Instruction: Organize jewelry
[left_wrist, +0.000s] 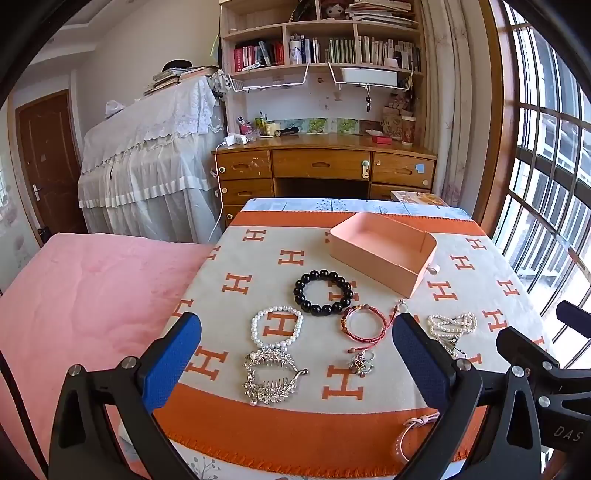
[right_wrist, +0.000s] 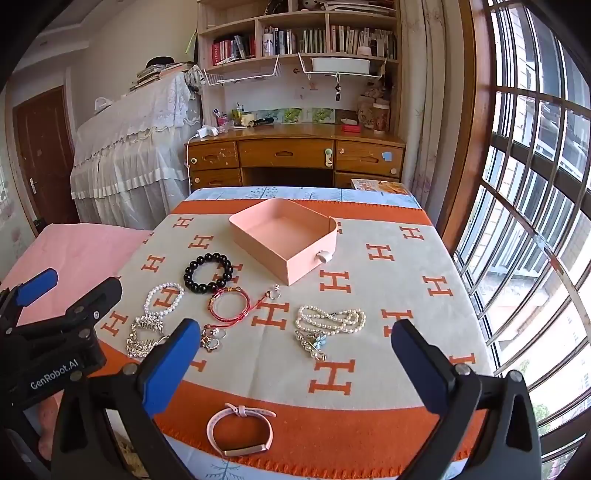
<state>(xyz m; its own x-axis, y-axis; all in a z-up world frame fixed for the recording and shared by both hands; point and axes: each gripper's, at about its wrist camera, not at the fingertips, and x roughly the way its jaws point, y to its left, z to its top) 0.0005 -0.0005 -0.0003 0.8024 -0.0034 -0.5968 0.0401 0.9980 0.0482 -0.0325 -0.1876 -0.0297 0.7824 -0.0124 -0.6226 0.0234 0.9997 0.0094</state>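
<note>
Here both wide, empty claws, left claw (left_wrist: 295, 354) and right claw (right_wrist: 295, 358), hover short of the pink tray (right_wrist: 258, 225).

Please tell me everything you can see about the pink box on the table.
The pink box is an open tray with no lid, shaped like a pulled-out drawer and apparently made of card. It has four low walls and a small white knob on its front face. It is empty inside. It rests flat and upright on the orange-and-cream cloth, turned at an angle. No jewelry touches it; the black bead bracelet lies nearest.
</note>
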